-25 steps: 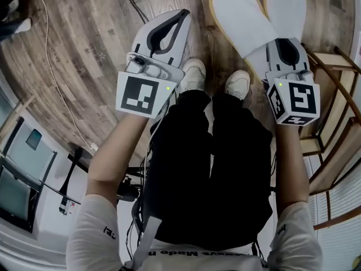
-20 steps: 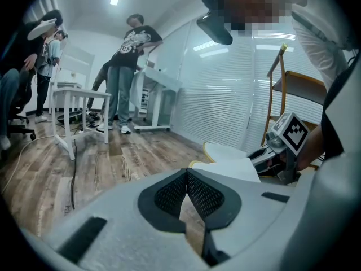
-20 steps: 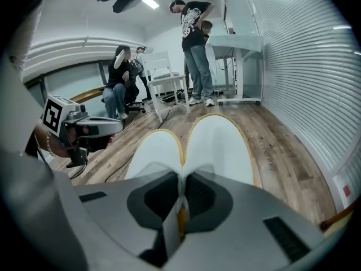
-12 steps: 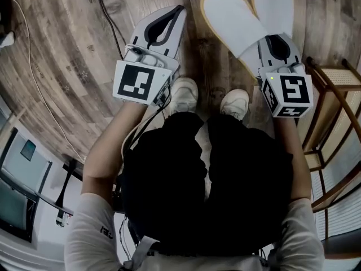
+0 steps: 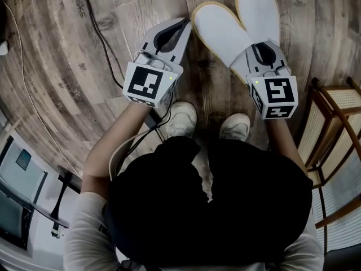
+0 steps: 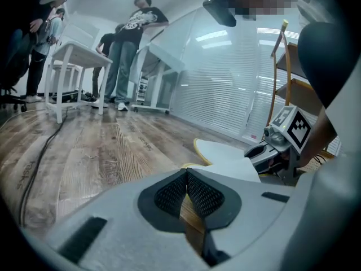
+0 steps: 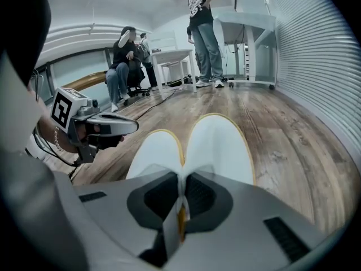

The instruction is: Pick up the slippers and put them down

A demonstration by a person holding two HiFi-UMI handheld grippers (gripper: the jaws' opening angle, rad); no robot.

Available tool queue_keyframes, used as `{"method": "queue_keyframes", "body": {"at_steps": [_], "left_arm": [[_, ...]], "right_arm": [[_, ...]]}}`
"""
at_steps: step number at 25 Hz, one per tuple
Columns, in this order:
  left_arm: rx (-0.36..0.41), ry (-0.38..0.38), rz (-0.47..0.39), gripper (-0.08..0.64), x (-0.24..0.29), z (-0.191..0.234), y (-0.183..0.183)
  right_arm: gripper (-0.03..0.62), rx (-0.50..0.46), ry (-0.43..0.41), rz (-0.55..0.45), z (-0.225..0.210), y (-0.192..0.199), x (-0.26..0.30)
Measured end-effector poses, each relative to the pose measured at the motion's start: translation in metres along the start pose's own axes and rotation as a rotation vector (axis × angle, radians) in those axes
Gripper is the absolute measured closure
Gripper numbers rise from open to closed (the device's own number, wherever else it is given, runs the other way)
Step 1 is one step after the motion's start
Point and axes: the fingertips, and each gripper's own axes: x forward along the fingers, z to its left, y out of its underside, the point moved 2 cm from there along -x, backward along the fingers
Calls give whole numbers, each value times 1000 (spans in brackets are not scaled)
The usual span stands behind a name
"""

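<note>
Closer in, slippers point(image 7: 217, 145) pinched, right hand-held gripper point(image 7: 180, 178)

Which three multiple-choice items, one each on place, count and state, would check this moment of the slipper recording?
1. Where are the slippers?
A. On the wooden rack.
B. Under the person's shoes.
C. In the right hand-held gripper.

2. How many slippers are there?
A. One.
B. Two.
C. Four.

3. How do the left hand-held gripper's jaws stand?
A. Together, empty.
B. Clamped on a slipper.
C. Wide apart.

Key:
1. C, its jaws pinch both slippers together.
2. B, two white slippers show side by side.
3. A, the pads meet with only floor beyond them.
</note>
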Motion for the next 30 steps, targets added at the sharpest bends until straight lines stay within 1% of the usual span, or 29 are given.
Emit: {"method": "queue_keyframes", "body": {"at_steps": [7, 12, 15, 21, 25, 27, 30], "left_arm": [[0, -11, 45, 549, 9, 3, 31], [2, -5, 69, 549, 10, -1, 43], [8, -2, 78, 548, 10, -3, 45], [9, 2, 75, 549, 12, -3, 41], [6, 7, 80, 549, 9, -6, 41], [4, 13, 86, 549, 8, -9, 43], [2, 20, 103, 549, 5, -13, 47]], "right_arm": [[569, 6, 3, 32, -6, 20, 20], [568, 20, 7, 53, -11, 32, 25], [568, 5, 1, 60, -9, 33, 27], [565, 23, 7, 62, -11, 34, 22], [523, 42, 12, 82, -9, 40, 17], [511, 54, 15, 91, -9, 45, 11], [509, 78, 15, 103, -6, 53, -1]]}}
